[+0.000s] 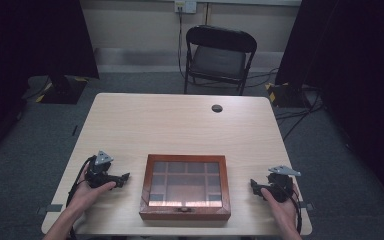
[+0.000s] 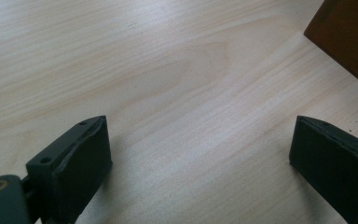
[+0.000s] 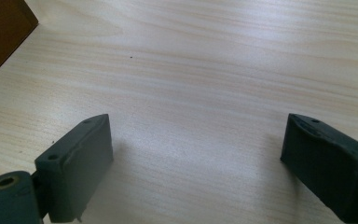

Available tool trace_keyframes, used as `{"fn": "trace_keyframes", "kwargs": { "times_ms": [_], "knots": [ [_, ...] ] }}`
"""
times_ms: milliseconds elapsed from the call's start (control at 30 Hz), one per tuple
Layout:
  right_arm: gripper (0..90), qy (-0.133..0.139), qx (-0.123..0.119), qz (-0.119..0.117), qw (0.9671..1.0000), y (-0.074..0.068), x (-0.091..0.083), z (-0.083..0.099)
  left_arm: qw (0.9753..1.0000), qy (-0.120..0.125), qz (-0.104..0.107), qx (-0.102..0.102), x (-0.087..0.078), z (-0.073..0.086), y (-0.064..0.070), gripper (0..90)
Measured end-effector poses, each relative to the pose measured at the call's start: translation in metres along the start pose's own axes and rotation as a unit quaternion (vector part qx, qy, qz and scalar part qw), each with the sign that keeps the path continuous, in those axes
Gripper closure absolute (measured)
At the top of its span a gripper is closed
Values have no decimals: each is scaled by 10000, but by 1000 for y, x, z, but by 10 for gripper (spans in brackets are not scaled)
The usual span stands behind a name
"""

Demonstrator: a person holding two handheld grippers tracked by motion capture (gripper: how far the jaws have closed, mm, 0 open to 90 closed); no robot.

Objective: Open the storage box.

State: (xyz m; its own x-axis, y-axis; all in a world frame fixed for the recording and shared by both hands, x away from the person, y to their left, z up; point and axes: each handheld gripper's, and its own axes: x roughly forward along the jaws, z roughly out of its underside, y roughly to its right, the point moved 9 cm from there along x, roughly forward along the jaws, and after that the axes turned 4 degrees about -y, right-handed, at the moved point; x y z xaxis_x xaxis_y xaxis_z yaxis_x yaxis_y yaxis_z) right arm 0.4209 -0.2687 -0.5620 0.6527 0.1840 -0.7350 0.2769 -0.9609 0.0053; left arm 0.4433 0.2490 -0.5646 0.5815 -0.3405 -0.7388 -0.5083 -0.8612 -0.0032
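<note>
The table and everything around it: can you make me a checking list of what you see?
Surface: pale wood table, bare apart from a round grommet hole near the far edge.
Job's things: wooden box with a glass lid, shut, near the front edge, between the grippers.
Clutter: nothing seen.
Grippers: left gripper open, on the table left of the box; right gripper open, right of it; neither touches the box.
Cables: black cables on the floor at right; one trails from each gripper.
Surroundings: black folding chair behind the table, grey carpet, dark curtains.
</note>
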Motion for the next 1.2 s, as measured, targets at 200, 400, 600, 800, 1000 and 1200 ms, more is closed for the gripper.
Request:
{"fn": "trace_keyframes", "kwargs": {
  "times_ms": [200, 400, 600, 800, 1000, 1200],
  "knots": [
    [82, 5, 22, 17, 10000, 0, 0, 0, 10000, -2, -25, -36, 0, 0, 1, 48],
    [147, 50, 18, -144, 9999, -5, -3, -1, 10000, 3, 8, -42, 0, 0, 1, 47],
    [235, 250, 145, -688, 9972, -16, -11, -9, 10000, 1, 19, -33, 0, 0, 1, 46],
    [299, 221, -100, -1128, 9933, -34, -15, -13, 10000, 2, 7, -15, 0, 0, 1, 46],
    [357, 300, -335, -1570, 9866, -55, -26, -25, 10000, 9, 39, -20, 0, 0, 1, 46],
    [460, 367, -584, -1992, 9775, -78, -41, -35, 10000, 7, 38, -19, 0, 0, 1, 46]
  ]
}}
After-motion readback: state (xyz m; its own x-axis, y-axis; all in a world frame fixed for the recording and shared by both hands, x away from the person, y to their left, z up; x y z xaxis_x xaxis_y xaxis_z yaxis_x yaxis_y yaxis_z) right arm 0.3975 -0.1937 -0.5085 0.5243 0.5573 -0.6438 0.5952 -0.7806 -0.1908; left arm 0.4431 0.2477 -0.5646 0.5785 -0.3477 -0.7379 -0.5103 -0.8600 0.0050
